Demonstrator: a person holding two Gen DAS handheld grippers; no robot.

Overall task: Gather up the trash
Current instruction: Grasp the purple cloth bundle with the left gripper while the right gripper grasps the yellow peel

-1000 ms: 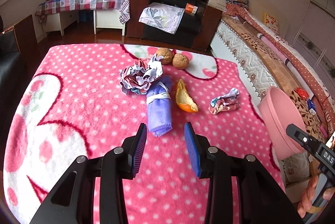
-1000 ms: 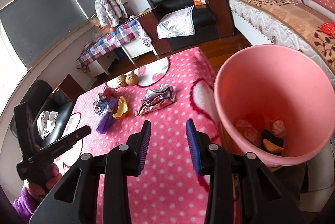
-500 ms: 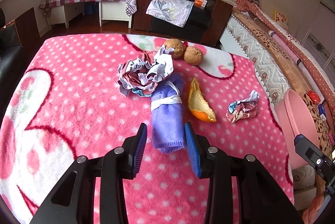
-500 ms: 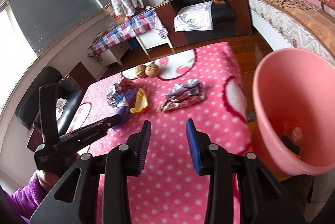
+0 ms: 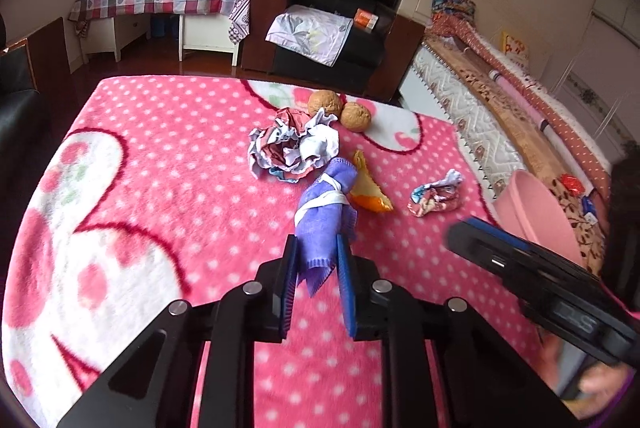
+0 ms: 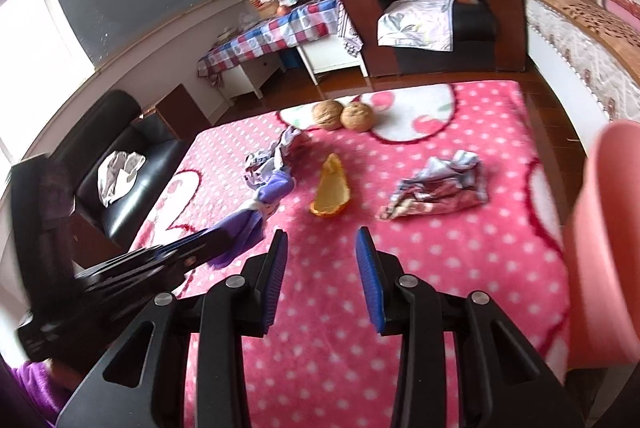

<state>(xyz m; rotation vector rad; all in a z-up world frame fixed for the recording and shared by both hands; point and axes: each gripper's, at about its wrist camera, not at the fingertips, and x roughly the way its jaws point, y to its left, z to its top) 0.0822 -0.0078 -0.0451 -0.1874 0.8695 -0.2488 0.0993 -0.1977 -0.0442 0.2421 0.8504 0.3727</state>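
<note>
A pink dotted blanket (image 5: 160, 156) covers the desk; a black armchair (image 5: 336, 24) stands beyond. Left gripper (image 5: 316, 268) jaws are closing around the purple cloth (image 5: 324, 224); right gripper (image 6: 322, 260) jaws are opening, empty, near the orange peel (image 6: 331, 192).

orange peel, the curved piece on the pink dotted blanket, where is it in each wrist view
Left wrist view: the curved orange peel sits right of centre, touching the rolled purple cloth.
Right wrist view: it lies near the centre, apart from the cloth.
Shared landmark: the two brown walnuts behind it.
</note>
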